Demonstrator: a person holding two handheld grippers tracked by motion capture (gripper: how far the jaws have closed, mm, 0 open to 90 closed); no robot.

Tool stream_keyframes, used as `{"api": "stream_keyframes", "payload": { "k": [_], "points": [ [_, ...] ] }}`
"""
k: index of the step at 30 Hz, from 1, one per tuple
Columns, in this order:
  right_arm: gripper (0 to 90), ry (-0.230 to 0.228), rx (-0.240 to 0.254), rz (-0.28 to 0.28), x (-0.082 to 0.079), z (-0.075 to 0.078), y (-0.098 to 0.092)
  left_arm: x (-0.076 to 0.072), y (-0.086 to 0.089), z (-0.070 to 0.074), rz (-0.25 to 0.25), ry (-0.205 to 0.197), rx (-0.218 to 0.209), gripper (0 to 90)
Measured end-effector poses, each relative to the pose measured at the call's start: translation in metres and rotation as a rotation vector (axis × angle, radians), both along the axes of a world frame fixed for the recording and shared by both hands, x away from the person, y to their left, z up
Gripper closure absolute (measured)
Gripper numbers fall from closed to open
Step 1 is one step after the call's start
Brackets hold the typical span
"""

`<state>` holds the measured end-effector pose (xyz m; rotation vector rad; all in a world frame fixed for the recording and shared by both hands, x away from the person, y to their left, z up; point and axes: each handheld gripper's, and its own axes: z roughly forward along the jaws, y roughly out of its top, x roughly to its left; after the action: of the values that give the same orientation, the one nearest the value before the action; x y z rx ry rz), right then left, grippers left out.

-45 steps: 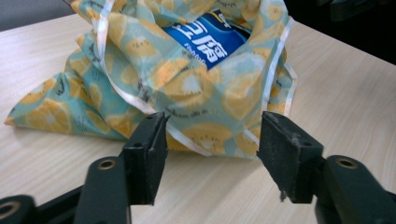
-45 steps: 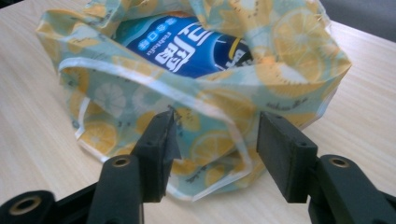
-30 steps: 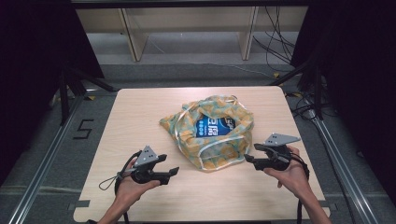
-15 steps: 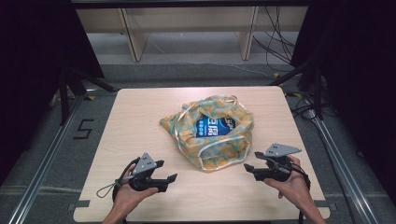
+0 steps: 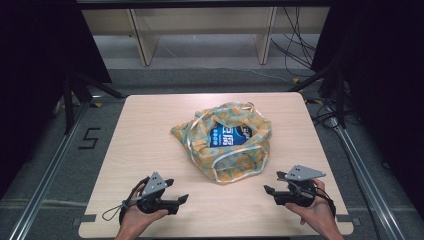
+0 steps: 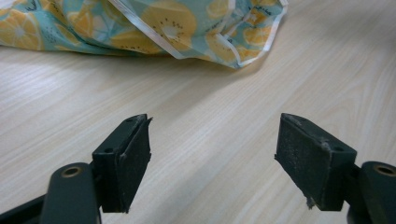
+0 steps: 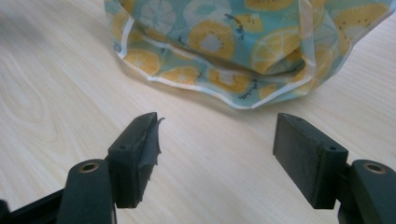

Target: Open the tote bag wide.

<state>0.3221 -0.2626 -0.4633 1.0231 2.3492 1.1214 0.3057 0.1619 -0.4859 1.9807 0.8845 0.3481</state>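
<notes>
A grey floor with a black "5" mark (image 5: 89,138) lies left of the light wooden tabletop (image 5: 150,130), and dark curtains hang on both sides of the room. The left tool (image 5: 181,200) sits near the front edge, jaws wide apart and holding nothing. A fruit-print bag (image 5: 225,142) rests in the middle, and the right tool (image 5: 269,190) is wide apart and empty too.

"5" on the floor (image 5: 89,138)

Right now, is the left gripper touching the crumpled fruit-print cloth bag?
Apart. In the left gripper view, bare wooden table lies between the open jaws and the cloth bag.
</notes>
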Motion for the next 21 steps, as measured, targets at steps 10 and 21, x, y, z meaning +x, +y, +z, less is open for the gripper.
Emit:
{"api": "stream_keyframes", "payload": {
  "k": [10,21],
  "points": [
    [27.9,0.041,-0.011,-0.012,-0.019,-0.017,0.0,-0.009,-0.004,-0.01,-0.026,0.024,0.052,22.2],
    [27.4,0.07,-0.033,-0.006,-0.03,-0.027,-0.001,-0.012,-0.004,-0.01,-0.043,0.014,0.088,19.6]
  ]
}}
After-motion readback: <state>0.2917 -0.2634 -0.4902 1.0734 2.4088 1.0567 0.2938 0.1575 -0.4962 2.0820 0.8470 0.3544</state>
